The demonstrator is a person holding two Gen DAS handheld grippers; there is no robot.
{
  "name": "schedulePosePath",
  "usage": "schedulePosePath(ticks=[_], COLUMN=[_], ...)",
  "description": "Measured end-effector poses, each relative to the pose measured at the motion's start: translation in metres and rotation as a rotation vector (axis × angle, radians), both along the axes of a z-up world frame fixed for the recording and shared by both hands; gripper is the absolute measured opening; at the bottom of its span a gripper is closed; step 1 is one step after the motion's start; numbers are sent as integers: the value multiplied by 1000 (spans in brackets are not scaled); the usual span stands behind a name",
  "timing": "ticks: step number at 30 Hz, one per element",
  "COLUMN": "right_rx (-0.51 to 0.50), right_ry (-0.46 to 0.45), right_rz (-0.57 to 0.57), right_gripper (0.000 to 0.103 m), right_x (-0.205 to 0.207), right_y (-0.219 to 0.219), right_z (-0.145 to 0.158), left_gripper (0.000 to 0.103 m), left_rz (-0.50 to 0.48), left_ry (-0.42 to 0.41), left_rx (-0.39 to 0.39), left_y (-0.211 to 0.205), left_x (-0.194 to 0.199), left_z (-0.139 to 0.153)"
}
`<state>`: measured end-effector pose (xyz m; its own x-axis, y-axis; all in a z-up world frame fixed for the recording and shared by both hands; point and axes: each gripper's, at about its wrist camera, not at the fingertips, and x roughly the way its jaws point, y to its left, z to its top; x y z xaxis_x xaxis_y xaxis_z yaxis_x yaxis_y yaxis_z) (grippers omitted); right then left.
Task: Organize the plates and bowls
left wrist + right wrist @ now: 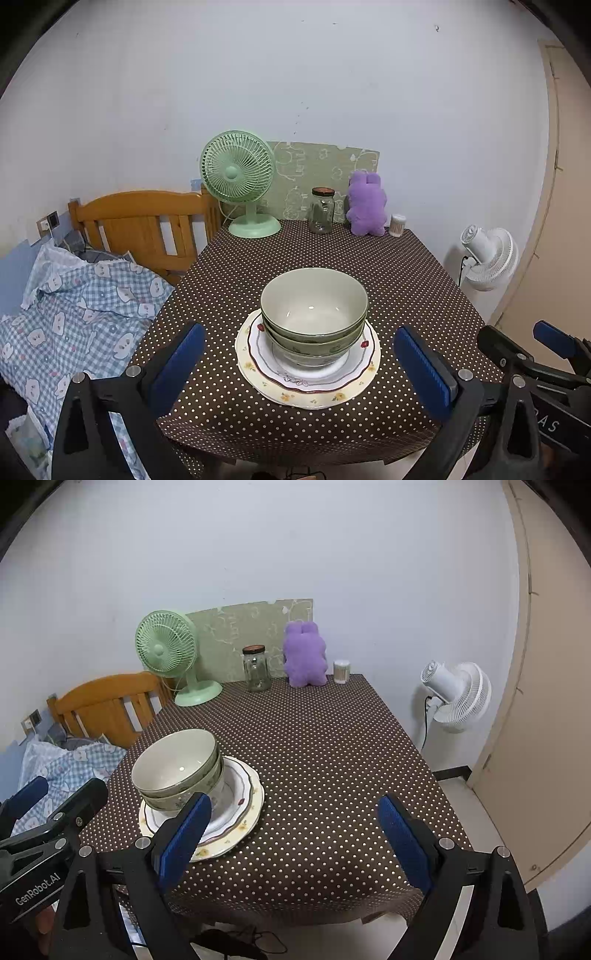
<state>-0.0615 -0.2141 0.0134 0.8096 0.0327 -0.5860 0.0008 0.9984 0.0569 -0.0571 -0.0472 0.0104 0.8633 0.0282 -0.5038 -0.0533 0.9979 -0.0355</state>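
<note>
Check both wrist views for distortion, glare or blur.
Left wrist: strong fisheye bending, dark corners, small glare spot inside the top bowl, stack sharp. Right wrist: same bending, door edge curves, slight softness, no motion blur.

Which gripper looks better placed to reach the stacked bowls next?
Probably the left gripper: its open jaws frame the bowls and plates straight ahead. The right gripper, also open, faces bare tablecloth, the stack off to its left.
</note>
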Motion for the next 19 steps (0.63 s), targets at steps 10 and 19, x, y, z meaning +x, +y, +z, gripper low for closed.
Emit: schedulePosePath(ticks=[10, 19], right_rx=[-3, -4], right_ry=[5, 20], right_rz=[-2, -9], right_gripper=[93, 93], right_x=[1, 3], right_y=[1, -1], right_z=[1, -1], left_gripper=[103, 103], left_rz=[7, -3], left_ry=[6, 18], left_rx=[6, 3], left_y=[-2, -1], left_x=[-1, 2], left_z=[2, 2])
